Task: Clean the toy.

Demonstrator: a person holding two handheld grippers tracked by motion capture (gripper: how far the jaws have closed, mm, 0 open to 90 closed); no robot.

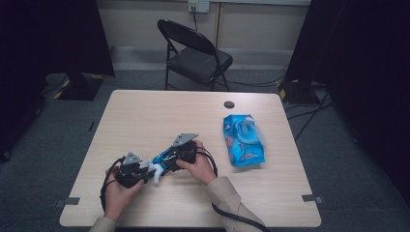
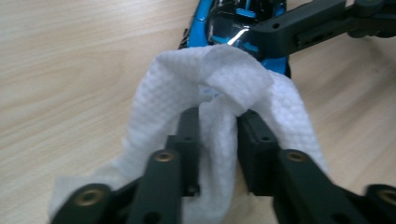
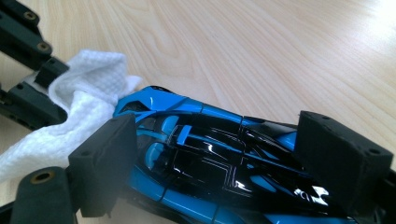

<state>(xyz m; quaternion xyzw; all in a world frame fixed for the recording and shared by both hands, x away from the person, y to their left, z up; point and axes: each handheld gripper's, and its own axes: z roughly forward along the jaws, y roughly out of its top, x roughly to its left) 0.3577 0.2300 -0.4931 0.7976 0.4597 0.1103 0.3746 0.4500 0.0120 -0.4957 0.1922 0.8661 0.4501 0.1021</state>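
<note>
A blue and black toy car (image 3: 201,163) lies on the wooden table (image 1: 159,116), near the front and left of centre. My right gripper (image 3: 219,135) is shut on it, one pad against each side of the body. My left gripper (image 2: 218,121) is shut on a crumpled white wipe (image 2: 154,107), which folds over both jaws. The wipe (image 3: 88,88) touches the car's end (image 2: 224,14). In the high view the left gripper (image 1: 145,171) and the wipe (image 1: 155,173) sit just left of the car (image 1: 164,157) and the right gripper (image 1: 168,160).
A blue pack of wipes (image 1: 244,140) with its flap open lies on the right half of the table. A small dark round cap (image 1: 229,104) sits near the far edge. A black folding chair (image 1: 196,53) stands behind the table. Cables trail from both grippers.
</note>
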